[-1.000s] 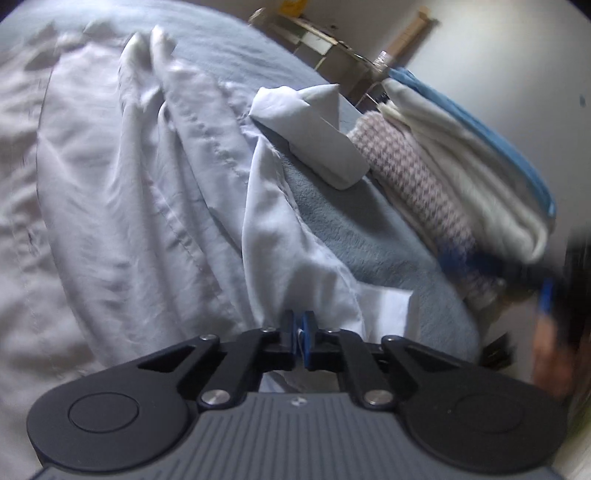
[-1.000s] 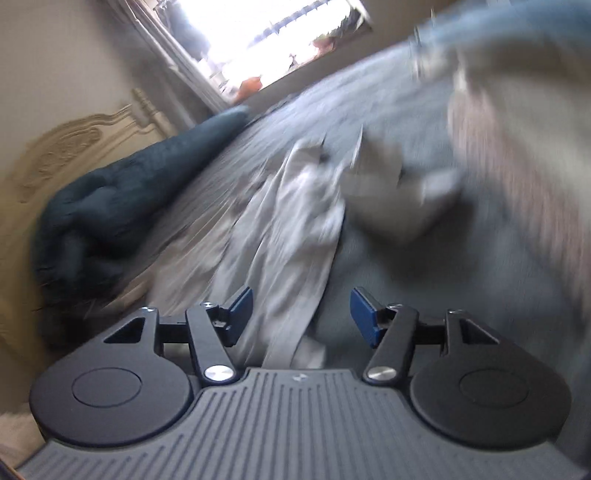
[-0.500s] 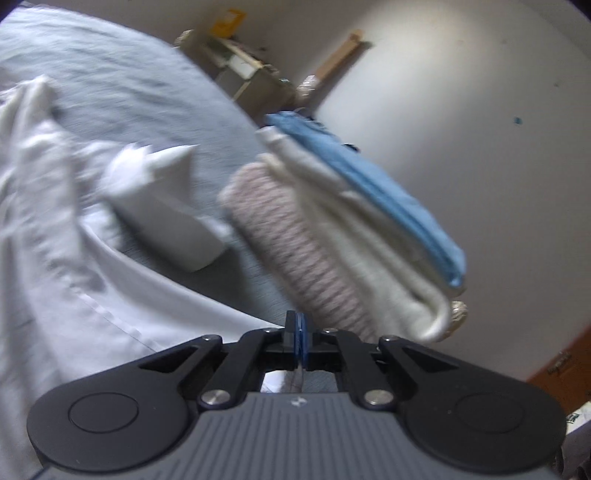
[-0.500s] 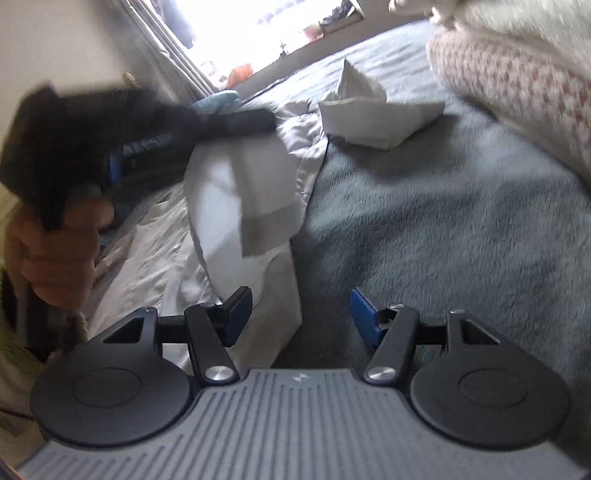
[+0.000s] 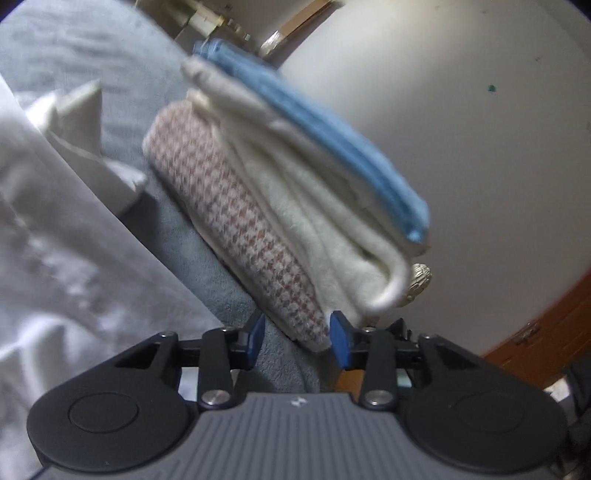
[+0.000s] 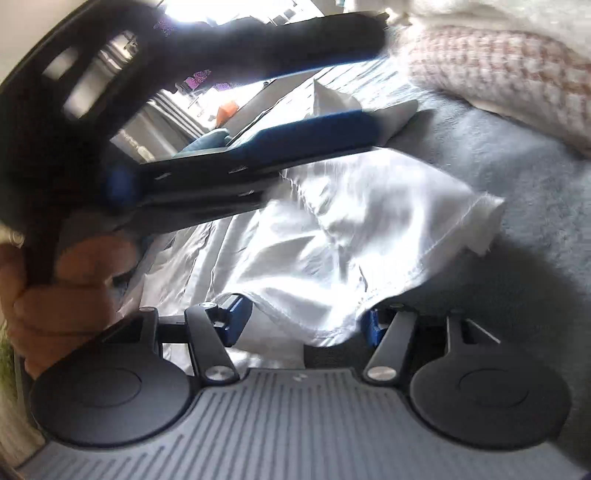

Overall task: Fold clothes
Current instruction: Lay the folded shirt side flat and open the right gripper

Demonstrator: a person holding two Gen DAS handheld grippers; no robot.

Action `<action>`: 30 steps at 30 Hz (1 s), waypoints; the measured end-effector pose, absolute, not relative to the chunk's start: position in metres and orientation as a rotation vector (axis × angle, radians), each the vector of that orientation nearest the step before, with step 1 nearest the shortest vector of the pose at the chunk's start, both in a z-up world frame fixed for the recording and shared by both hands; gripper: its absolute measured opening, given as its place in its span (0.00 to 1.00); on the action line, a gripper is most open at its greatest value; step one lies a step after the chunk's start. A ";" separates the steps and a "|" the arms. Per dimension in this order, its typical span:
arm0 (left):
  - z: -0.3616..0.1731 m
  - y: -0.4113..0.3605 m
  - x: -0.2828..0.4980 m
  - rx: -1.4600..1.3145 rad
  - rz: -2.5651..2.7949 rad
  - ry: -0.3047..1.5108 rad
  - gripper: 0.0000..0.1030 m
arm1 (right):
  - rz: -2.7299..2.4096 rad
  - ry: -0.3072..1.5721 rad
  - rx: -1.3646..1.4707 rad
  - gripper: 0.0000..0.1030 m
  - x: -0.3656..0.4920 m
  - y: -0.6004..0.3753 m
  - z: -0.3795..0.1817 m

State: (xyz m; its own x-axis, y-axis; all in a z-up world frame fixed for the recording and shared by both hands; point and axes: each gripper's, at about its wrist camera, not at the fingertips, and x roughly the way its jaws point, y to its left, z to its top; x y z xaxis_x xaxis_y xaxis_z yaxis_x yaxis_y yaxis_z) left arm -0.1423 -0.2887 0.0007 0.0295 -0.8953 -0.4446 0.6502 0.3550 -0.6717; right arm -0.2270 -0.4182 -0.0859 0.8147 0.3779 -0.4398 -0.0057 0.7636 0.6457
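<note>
A white shirt (image 6: 332, 236) lies crumpled on the grey bed cover (image 6: 517, 184); it also shows at the left of the left wrist view (image 5: 55, 240). My right gripper (image 6: 301, 325) is open, low over the shirt's near corner, with a fold of cloth lying between its jaws. My left gripper (image 5: 295, 338) is open and empty, pointing at the stack of folded clothes (image 5: 288, 192). In the right wrist view the left gripper (image 6: 236, 122) crosses above the shirt, held by a hand (image 6: 62, 288).
The stack holds a houndstooth piece (image 5: 236, 221), a cream piece (image 5: 332, 221) and a blue one (image 5: 332, 136) on top, against a pale wall (image 5: 461, 110). A small folded white item (image 5: 85, 129) lies beyond the shirt. A bright window (image 6: 207, 14) is far back.
My left gripper has let go of the shirt and opened, swinging right toward the stack. My right gripper has dropped down close onto the shirt's corner.
</note>
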 end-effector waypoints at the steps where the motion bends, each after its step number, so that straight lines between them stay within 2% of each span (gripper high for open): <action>1: 0.007 -0.278 -0.145 -0.313 -1.218 0.934 0.45 | 0.215 0.589 0.682 0.57 -0.230 -0.420 -0.085; 9: 0.051 -0.128 -0.159 -0.287 -0.925 0.773 0.49 | 0.203 0.590 0.824 0.57 -0.266 -0.445 -0.089; 13: 0.041 -0.063 -0.174 -0.263 -0.765 0.778 0.50 | 0.274 0.580 0.965 0.57 -0.280 -0.448 -0.099; 16: 0.024 -0.036 -0.186 -0.242 -0.669 0.796 0.50 | 0.301 0.604 0.949 0.57 -0.289 -0.434 -0.097; 23: -0.008 -0.041 -0.208 -0.051 -0.548 0.752 0.49 | 0.252 0.698 0.646 0.59 -0.268 -0.380 -0.077; 25: -0.015 -0.049 -0.215 0.029 -0.536 0.731 0.49 | 0.218 0.708 0.643 0.59 -0.260 -0.374 -0.077; 28: -0.026 -0.058 -0.220 0.103 -0.523 0.721 0.49 | 0.182 0.691 0.672 0.53 -0.251 -0.374 -0.077; 30: -0.035 -0.061 -0.218 0.120 -0.507 0.746 0.49 | 0.150 0.676 0.651 0.41 -0.243 -0.377 -0.079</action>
State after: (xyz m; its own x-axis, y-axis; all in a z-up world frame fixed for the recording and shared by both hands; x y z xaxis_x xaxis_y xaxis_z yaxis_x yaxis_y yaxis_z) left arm -0.2185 -0.0614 -0.0350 0.6204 -0.3982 -0.6757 0.4817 0.8733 -0.0723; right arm -0.2427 -0.3769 -0.0794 0.7779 0.3324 -0.5332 0.0753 0.7932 0.6043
